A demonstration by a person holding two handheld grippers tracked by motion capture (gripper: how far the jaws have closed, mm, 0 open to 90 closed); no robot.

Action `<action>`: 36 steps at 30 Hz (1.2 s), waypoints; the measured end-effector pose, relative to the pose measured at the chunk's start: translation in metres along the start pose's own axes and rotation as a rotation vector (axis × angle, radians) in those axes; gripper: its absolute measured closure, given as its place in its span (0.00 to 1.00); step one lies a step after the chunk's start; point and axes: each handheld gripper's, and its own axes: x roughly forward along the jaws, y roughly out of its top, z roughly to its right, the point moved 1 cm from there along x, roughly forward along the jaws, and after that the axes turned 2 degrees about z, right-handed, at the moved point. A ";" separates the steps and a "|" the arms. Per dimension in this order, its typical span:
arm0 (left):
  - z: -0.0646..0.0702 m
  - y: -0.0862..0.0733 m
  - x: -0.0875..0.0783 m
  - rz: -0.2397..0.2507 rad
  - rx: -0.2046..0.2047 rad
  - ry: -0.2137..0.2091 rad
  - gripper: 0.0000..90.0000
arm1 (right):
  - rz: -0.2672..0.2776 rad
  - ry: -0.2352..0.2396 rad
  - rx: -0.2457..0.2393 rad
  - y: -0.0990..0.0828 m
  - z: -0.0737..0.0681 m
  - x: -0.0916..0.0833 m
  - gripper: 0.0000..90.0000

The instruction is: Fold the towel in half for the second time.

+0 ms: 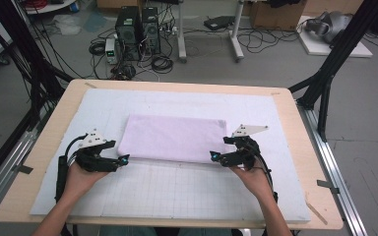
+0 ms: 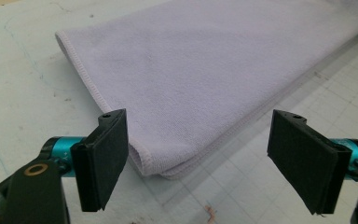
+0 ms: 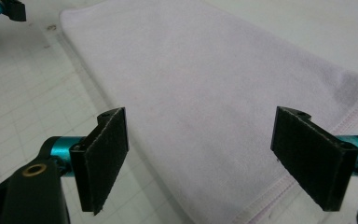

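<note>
Centre of the high view: folded lilac towel lies flat on the white grid mat on the worktop, long edges running left-right, edges lined up reasonably square.

Status, my read: this fold looks done. Towel is doubled over, layers stacked at the near edge, nothing pinched or lifted. Can't tell from here whether another fold is wanted; if so, that's what is left, plus maybe smoothing.

My left hand-held gripper sits at the towel's lower-left corner in the high view, tips just beside the near edge. In the left gripper view both pads are spread wide, and the folded corner lies below and between them, not touched. Released, nothing in it.

My right hand-held gripper mirrors it at the lower-right corner, tips just at the near edge. In the right gripper view its pads stand wide apart over the towel surface, with the hemmed edge running down the right of the frame. Pads are clear of the cloth. Released too, holding nothing.

So the towel rests on the mat by itself, and both grippers hover at its near corners, one per side.
</note>
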 end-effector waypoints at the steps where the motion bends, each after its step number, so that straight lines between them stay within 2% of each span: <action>1: 0.000 0.000 -0.001 0.005 -0.008 -0.008 0.22 | -0.002 -0.018 -0.012 -0.001 -0.001 -0.002 0.17; 5: 0.004 0.002 -0.007 0.003 -0.008 -0.023 0.20 | -0.002 -0.026 -0.026 -0.003 -0.005 -0.009 0.15; 8: 0.005 0.002 -0.011 0.001 0.003 -0.012 0.19 | 0.001 -0.011 -0.034 -0.004 -0.007 -0.013 0.13; 12: 0.005 0.002 -0.014 0.010 -0.011 -0.012 0.17 | 0.005 -0.021 -0.058 -0.004 -0.012 -0.018 0.13; 16: 0.006 0.002 -0.017 0.014 0.001 -0.008 0.17 | 0.011 -0.017 -0.081 -0.005 -0.015 -0.022 0.13; 20: 0.007 0.001 -0.017 0.008 0.003 -0.006 0.17 | 0.024 -0.009 -0.059 -0.010 -0.016 -0.025 0.13; 27: 0.009 0.000 -0.018 0.000 0.013 -0.002 0.16 | 0.032 -0.014 -0.057 -0.017 -0.014 -0.031 0.13; 31: 0.013 -0.004 -0.019 -0.021 0.044 0.002 0.14 | 0.045 -0.017 -0.058 -0.021 -0.015 -0.036 0.13; 36: 0.015 -0.006 -0.024 -0.003 0.032 0.000 0.14 | 0.049 -0.028 -0.056 -0.028 -0.017 -0.043 0.13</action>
